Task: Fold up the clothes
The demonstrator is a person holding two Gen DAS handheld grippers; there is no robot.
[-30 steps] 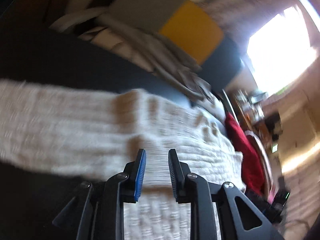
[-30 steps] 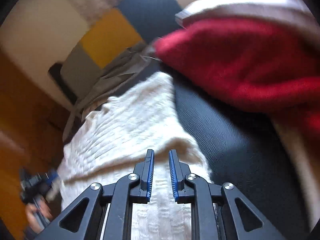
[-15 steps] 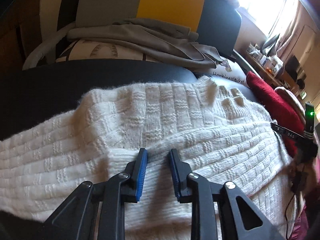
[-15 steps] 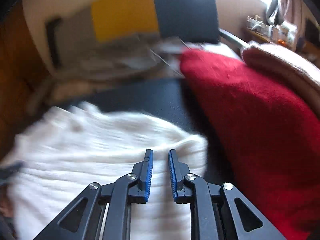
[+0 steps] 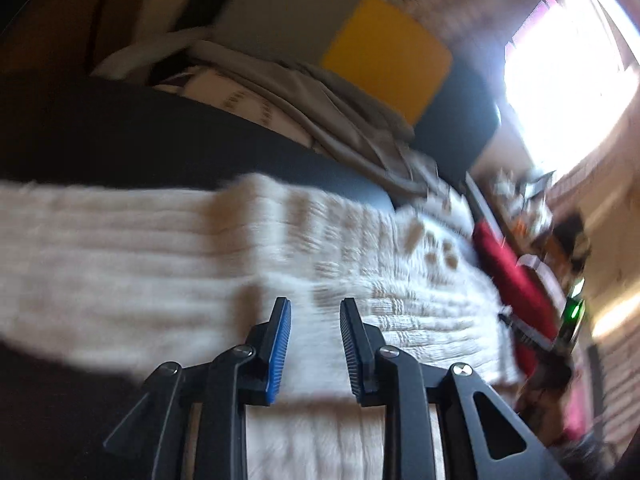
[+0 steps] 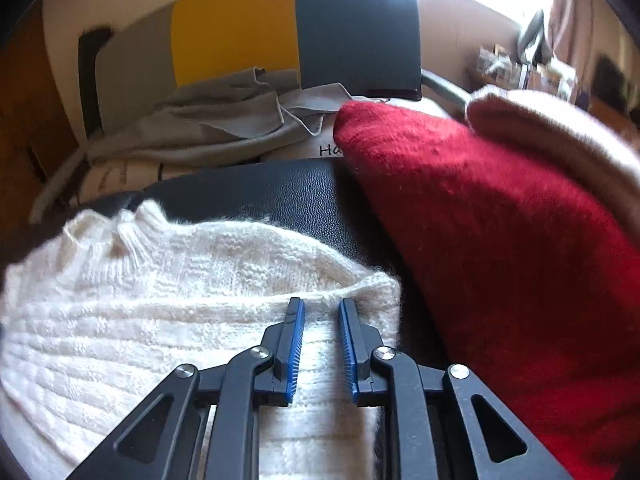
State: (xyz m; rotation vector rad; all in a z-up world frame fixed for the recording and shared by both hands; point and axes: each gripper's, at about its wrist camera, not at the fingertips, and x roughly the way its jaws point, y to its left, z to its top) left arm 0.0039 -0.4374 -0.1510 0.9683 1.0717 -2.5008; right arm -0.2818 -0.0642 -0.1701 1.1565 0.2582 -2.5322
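Note:
A cream cable-knit sweater (image 5: 168, 248) lies across a black leather seat (image 5: 120, 140). In the left wrist view it is motion-blurred. My left gripper (image 5: 315, 305) is shut on a thick fold of the sweater near its lower edge. In the right wrist view, the sweater (image 6: 160, 304) fills the lower left. My right gripper (image 6: 321, 304) is shut on the knit beside its right-hand corner. Fabric runs between both pairs of blue pads and down under the jaws.
A red knit garment (image 6: 480, 248) lies right of the sweater, with a beige one (image 6: 560, 140) on it. Grey clothing (image 6: 208, 128) is piled at the back against grey, yellow and dark cushions (image 6: 236, 28). A bright window (image 5: 568, 92) glares at the right.
Both grippers have kept their hold on the sweater. The left view has swung and blurred, and the sweater now stretches out to the left. The right view has steadied from its earlier blur.

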